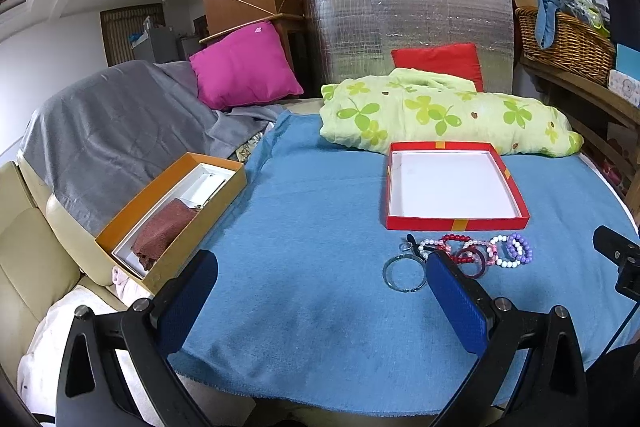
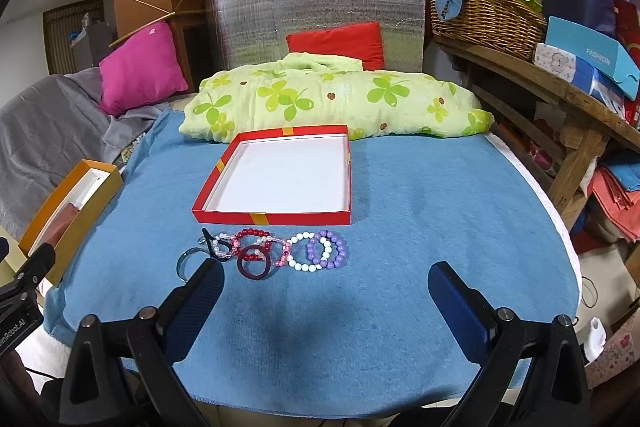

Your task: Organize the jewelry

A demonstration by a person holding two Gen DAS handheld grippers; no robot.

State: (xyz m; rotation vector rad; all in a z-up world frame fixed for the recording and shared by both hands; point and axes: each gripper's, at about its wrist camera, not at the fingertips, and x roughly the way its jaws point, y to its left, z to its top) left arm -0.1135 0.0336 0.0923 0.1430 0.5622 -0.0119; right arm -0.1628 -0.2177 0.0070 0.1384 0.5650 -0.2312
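Observation:
A shallow red box with a white inside [image 1: 454, 223] [image 2: 272, 217] lies on the blue cloth [image 1: 312, 227] [image 2: 420, 207]. In front of it is a row of bracelets: a clear bangle [image 1: 390, 273] [image 2: 182, 261], a dark red ring [image 2: 253, 267], red, pink and white bead strings [image 1: 460, 247] [image 2: 256, 239], a white bead bracelet [image 2: 306, 257] and a purple one [image 1: 520, 247] [image 2: 332, 249]. My left gripper [image 1: 322, 267] is open and empty, its right finger just before the bangle. My right gripper [image 2: 326, 279] is open and empty, just short of the bracelets.
An orange box [image 1: 172, 215] [image 2: 72, 207] with a brown cloth inside sits at the cloth's left edge. A green clover blanket [image 1: 440, 111] [image 2: 332, 95] lies behind the red box. Pink and red cushions, a wicker basket [image 2: 484, 15] and a wooden shelf stand behind and right.

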